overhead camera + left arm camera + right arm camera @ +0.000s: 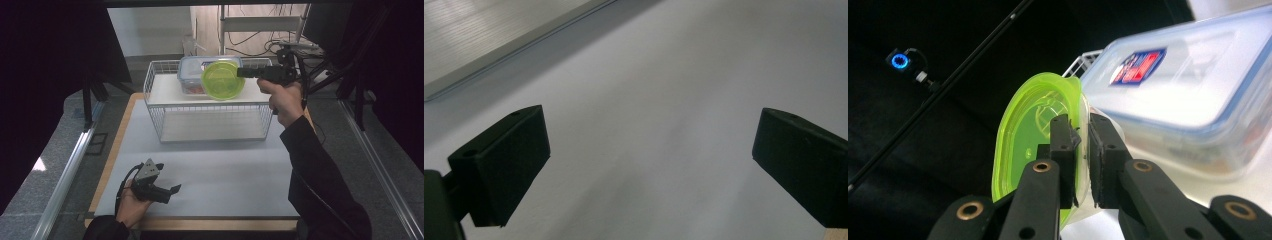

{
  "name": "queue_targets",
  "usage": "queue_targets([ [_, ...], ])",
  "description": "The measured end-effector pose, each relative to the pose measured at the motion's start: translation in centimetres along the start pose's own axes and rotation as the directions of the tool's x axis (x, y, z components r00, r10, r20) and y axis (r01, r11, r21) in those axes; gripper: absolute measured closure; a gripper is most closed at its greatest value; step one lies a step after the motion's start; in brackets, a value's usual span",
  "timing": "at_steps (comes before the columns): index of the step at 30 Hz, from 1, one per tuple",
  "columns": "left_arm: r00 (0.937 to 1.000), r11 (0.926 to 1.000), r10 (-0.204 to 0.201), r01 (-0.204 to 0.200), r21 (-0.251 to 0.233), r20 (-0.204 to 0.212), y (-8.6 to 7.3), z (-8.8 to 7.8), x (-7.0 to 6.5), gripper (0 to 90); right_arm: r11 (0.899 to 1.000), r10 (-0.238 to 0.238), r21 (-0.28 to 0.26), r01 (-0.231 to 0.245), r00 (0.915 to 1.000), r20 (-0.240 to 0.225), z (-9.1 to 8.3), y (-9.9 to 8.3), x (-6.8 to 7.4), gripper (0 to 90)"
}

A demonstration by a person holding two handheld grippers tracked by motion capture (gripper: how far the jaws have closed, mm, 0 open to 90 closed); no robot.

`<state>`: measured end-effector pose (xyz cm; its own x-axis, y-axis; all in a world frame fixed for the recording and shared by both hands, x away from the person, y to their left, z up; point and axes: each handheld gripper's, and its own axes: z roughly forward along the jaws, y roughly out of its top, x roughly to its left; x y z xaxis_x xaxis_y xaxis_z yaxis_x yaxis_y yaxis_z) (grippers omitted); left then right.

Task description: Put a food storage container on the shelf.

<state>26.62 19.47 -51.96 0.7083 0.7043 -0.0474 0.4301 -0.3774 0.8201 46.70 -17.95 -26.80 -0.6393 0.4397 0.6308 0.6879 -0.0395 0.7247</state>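
Observation:
A round green lid (222,80) hangs on edge above the top shelf of the white wire rack (155,107). My right gripper (241,72) is shut on the lid's rim, reaching in from the right. In the right gripper view the lid (1023,145) stands upright with its rim pinched by the black fingers (1063,145), my right gripper (1082,150) close beside a clear box. That clear box with a blue-rimmed lid (192,70) rests on the shelf just behind. My left gripper (172,192) lies low over the white mat near the front left, its jaws (649,155) wide apart around nothing.
The rack has a lower shelf (210,125) open toward the front. A white mat (225,170) covers the wooden table. Dark curtains and stands flank both sides, with a metal frame and cables behind the rack. The clear box (1188,95) holds something reddish.

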Motion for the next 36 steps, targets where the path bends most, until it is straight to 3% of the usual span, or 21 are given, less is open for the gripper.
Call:
queue_targets([
  [9, 1.0000, 1.0000, 0.000, 0.000, -0.001, 0.008, 0.0, 0.0, 0.0, 1.8, 0.999, 0.023, -0.046, -0.021, 0.9988, 0.044, 1.3, 2.7, -0.1, 82.7],
  [20, 0.9998, 1.0000, -0.001, 0.001, -0.003, 0.020, 0.0, 0.0, -0.1, 1.8, 0.996, 0.060, -0.079, -0.052, 0.9928, 0.104, 4.4, 5.2, -0.2, 82.9],
  [26, 0.9996, 1.0000, 0.004, -0.004, -0.002, 0.026, 0.0, 0.0, -0.1, 1.9, 0.993, 0.100, -0.084, -0.088, 0.9851, 0.140, 5.8, 5.8, -0.9, 82.9],
  [30, 0.9996, 1.0000, 0.004, -0.004, -0.003, 0.029, 0.0, 0.0, -0.1, 1.9, 0.987, 0.137, -0.105, -0.123, 0.9810, 0.137, 6.2, 5.8, -1.3, 82.3],
  [36, 0.9995, 1.0000, 0.006, -0.006, -0.001, 0.032, 0.0, 0.0, -0.1, 1.9, 0.983, 0.158, -0.125, -0.138, 0.9725, 0.171, 6.5, 5.8, -1.8, 79.4],
])
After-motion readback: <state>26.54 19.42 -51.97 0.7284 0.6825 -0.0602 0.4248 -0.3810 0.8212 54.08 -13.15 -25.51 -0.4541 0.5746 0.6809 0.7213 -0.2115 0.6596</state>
